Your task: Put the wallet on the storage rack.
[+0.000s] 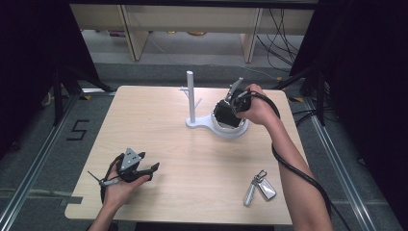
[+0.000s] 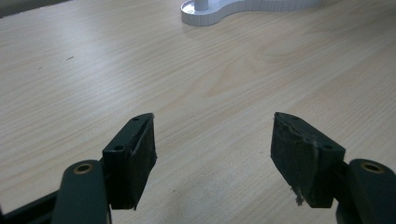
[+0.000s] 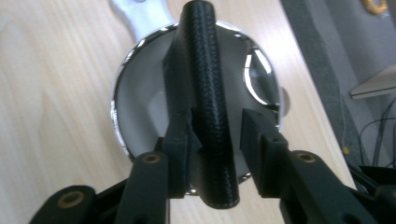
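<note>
Two grippers in play, three views.

High view: left gripper (image 1: 151, 169) sits on the light wooden table (image 1: 159, 130) at near left, held in the person's left hand (image 1: 120, 186), jaws apart, nothing between them. Right gripper (image 1: 226, 115) is at far right-centre, held by the right hand (image 1: 260, 108) and pointing down into the round chrome-rimmed dish (image 1: 239, 131) at the right end of the white plastic stand base (image 1: 199, 123). A white upright post (image 1: 190, 96) with short side pegs rises from the left end of that base, just left of the gripper. A black cable (image 1: 293, 168) trails along the right forearm. A silver key fob with a metal clip (image 1: 260, 186) lies near right on the table, well apart from both grippers.

Left gripper view: both black pads (image 2: 140, 154) stand wide apart over bare table, gap empty. The white base (image 2: 219, 11) shows at the far edge, well ahead of the jaws.

Right gripper view: looking straight down into the dish (image 3: 122, 126). A black textured cylindrical handle (image 3: 210, 107) runs lengthwise between the jaws, from the near rim up across the dish. The left-hand pad (image 3: 180, 149) touches the handle's side; the right-hand pad stands off it with a visible gap. So the jaws are partly open, handle between them but not clamped. Cannot tell whether the handle's lower end rests on the dish floor. The white base (image 3: 140, 14) runs off the far side of the dish.
</note>
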`<state>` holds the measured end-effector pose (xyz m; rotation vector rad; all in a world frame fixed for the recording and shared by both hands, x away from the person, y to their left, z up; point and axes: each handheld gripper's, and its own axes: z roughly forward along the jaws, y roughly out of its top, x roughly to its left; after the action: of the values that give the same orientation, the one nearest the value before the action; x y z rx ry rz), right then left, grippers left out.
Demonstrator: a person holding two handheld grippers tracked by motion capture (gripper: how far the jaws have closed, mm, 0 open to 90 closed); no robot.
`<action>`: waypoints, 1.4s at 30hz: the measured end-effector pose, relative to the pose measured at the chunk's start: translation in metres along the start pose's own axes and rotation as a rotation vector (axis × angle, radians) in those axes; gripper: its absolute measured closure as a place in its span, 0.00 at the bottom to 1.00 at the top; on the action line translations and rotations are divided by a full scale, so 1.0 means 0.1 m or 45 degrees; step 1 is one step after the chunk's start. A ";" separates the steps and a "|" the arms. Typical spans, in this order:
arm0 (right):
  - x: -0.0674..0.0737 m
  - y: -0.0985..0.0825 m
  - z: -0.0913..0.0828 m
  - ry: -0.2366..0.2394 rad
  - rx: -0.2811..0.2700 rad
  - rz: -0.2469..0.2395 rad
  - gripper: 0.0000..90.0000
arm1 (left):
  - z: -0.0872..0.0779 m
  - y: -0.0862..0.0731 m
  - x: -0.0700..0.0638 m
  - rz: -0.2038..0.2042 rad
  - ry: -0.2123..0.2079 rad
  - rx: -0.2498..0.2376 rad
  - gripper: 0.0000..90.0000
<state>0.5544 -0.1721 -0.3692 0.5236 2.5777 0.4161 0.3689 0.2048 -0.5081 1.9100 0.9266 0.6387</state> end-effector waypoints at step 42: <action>0.56 -1.51 -0.42 0.245 0.310 0.755 1.00 | 0.04 -0.01 -0.03 -0.050 -0.010 0.023 0.34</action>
<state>0.4443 -0.2894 -0.4122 1.4097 2.6305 0.3551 0.3692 0.2006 -0.5113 1.9047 0.9656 0.6015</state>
